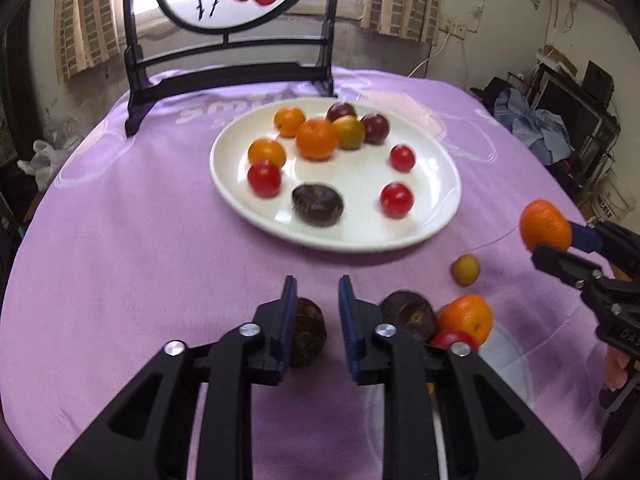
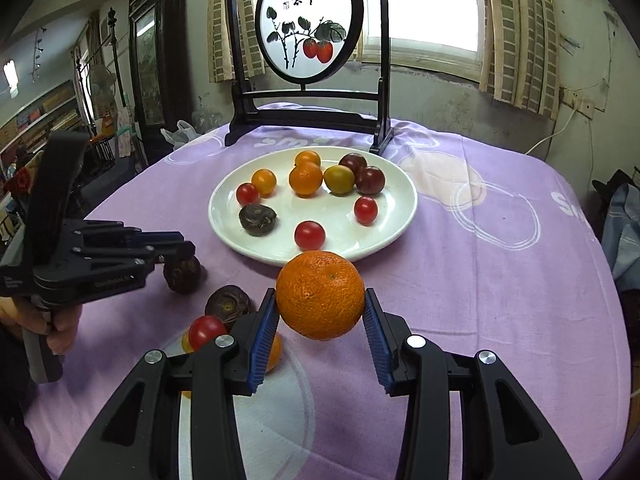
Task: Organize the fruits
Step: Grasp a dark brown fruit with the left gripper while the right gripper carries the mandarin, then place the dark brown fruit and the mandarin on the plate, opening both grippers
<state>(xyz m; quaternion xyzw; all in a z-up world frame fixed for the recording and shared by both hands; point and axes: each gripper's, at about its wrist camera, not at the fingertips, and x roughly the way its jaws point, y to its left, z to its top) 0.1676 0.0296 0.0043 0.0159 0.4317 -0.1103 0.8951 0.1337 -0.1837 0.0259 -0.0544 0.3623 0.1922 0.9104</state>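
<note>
My right gripper (image 2: 320, 294) is shut on a large orange mandarin (image 2: 320, 300) and holds it above the purple cloth, in front of the white plate (image 2: 394, 208). In the left wrist view the same gripper (image 1: 560, 245) and mandarin (image 1: 545, 225) sit at the right edge. My left gripper (image 1: 317, 284) has its pads close together, pinching a dark brown round fruit (image 1: 307, 332) that hangs mostly below the fingertips. From the right wrist view that fruit (image 2: 182, 276) shows under the left gripper (image 2: 187, 246). The plate (image 1: 352, 184) holds several oranges, tomatoes, plums and one brown fruit.
On the cloth near me lie another brown fruit (image 1: 408, 314), an orange (image 1: 468, 316), a red tomato (image 1: 452, 338) and a small tan fruit (image 1: 466, 269). A black-framed painted screen (image 2: 308, 100) stands behind the plate. A hand (image 2: 60, 332) holds the left gripper's handle.
</note>
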